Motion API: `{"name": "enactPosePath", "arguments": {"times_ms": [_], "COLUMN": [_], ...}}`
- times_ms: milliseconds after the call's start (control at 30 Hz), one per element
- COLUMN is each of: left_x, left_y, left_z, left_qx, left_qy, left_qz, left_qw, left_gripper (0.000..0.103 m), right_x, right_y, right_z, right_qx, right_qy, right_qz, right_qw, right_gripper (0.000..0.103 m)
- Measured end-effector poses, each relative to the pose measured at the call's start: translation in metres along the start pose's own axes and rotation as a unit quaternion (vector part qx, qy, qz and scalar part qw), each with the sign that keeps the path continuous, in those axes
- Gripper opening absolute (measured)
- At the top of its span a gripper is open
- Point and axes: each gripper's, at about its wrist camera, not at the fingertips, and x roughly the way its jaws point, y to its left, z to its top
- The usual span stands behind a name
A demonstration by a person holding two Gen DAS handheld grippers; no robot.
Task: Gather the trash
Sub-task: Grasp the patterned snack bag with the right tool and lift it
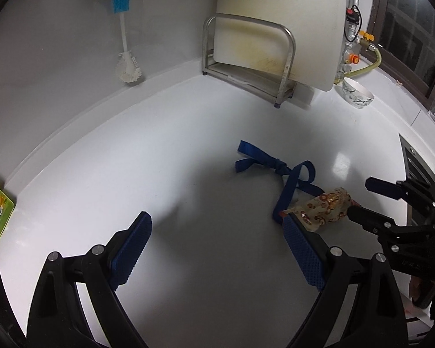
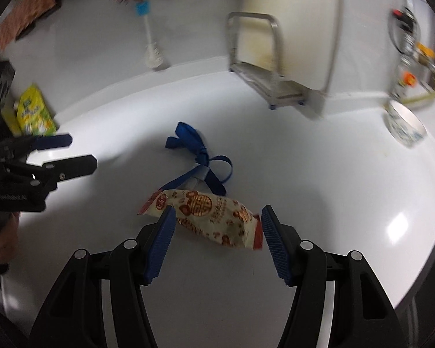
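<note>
right gripper (image 2: pixel 216 220) sits nearest, jaws apart and empty, straddling the snack wrapper (image 2: pixel 206 217) that lies flat on the counter (image 2: pixel 304 174). blue ribbon (image 2: pixel 201 156) lies just beyond the wrapper, one tail touching its far edge. left gripper (image 1: pixel 217 232) hangs off to the side, jaws also apart, empty. risk: the thin wrapper may slide from the pads, or the ribbon tail may drag along with it.

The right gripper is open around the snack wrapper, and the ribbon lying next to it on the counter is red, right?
Not quite: the ribbon is blue, not red, as the right wrist view shows. The rest holds: the right gripper is open with its fingers either side of the snack wrapper, and the ribbon lies next to it on the counter.
</note>
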Motion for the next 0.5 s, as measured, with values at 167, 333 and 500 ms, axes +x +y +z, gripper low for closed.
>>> {"name": "enactPosePath", "arguments": {"times_ms": [167,333,500], "left_x": [0.005,0.009,0.010], "left_y": [0.006,0.008,0.007], "left_z": [-0.001,0.000,0.002], "left_qx": [-0.007,-0.010,-0.008], "left_qy": [0.004,0.008,0.008], "left_qz": [0.008,0.008,0.006], "left_qw": [0.9999,0.9999,0.9999], "left_gripper": [0.090,0.090,0.090], "right_x": [0.014,0.023,0.033], "right_y": [0.000,0.005,0.010], "right_z": [0.005,0.007,0.009], "right_qx": [-0.021,-0.062,-0.086], "right_qy": [0.010,0.017,0.024], "right_qz": [0.020,0.021,0.025], "right_qw": [1.000,0.998,0.996], "right_gripper": [0.062,0.062,0.062]}}
